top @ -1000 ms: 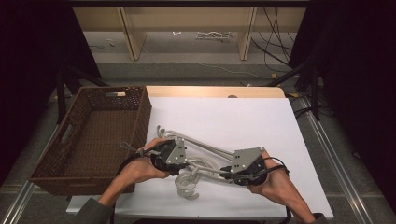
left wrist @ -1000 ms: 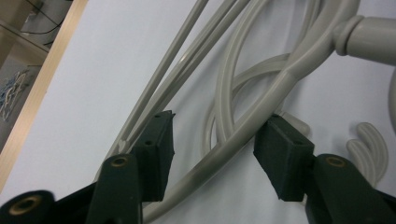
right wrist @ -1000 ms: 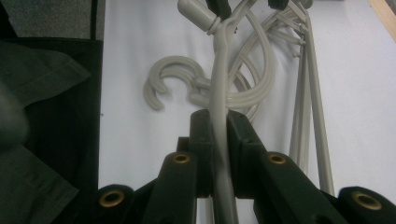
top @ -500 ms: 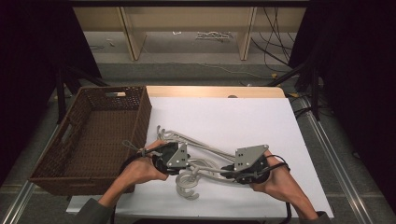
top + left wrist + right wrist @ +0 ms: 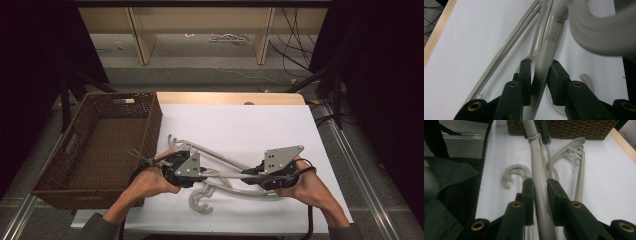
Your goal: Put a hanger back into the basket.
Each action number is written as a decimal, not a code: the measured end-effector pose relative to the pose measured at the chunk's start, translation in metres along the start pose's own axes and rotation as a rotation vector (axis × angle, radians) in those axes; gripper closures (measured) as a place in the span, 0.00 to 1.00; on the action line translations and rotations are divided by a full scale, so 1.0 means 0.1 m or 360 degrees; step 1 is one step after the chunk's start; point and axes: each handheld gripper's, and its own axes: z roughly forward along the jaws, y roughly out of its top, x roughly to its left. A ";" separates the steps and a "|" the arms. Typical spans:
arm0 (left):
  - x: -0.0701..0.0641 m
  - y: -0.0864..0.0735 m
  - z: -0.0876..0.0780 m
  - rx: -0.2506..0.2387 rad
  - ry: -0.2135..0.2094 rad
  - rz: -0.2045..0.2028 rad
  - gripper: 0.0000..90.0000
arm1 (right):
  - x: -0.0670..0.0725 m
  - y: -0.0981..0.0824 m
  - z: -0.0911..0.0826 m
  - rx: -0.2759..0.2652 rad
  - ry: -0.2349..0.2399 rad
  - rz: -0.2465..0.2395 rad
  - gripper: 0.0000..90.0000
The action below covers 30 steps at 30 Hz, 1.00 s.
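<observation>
Grey plastic hangers [image 5: 220, 172], several, piled near the counter's [image 5: 240, 120] front edge, right of the wicker basket [image 5: 95, 150]. Left gripper [image 5: 539, 75]: fingers just closed, pinching one hanger's bar. Right gripper [image 5: 540, 188]: fingers just eased slightly, pinching the same bar's other end.

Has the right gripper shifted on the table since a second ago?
Yes. The right gripper, shut on a grey hanger, has slid slightly rightward, toward the white table's right edge and away from the wicker basket.
</observation>
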 end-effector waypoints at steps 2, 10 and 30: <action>0.00 0.01 -0.01 -0.0015 -0.0017 -0.0007 0.84 | -0.01 0.00 0.00 0.0002 -0.0013 0.0002 0.85; 0.00 0.06 -0.08 -0.0082 -0.0063 -0.0149 0.88 | -0.10 -0.05 -0.01 0.0009 -0.0221 0.0191 0.64; 0.27 -0.14 -0.44 -0.0239 0.0090 -0.0624 0.88 | 0.06 0.06 -0.13 -0.0201 -0.0549 0.0497 0.28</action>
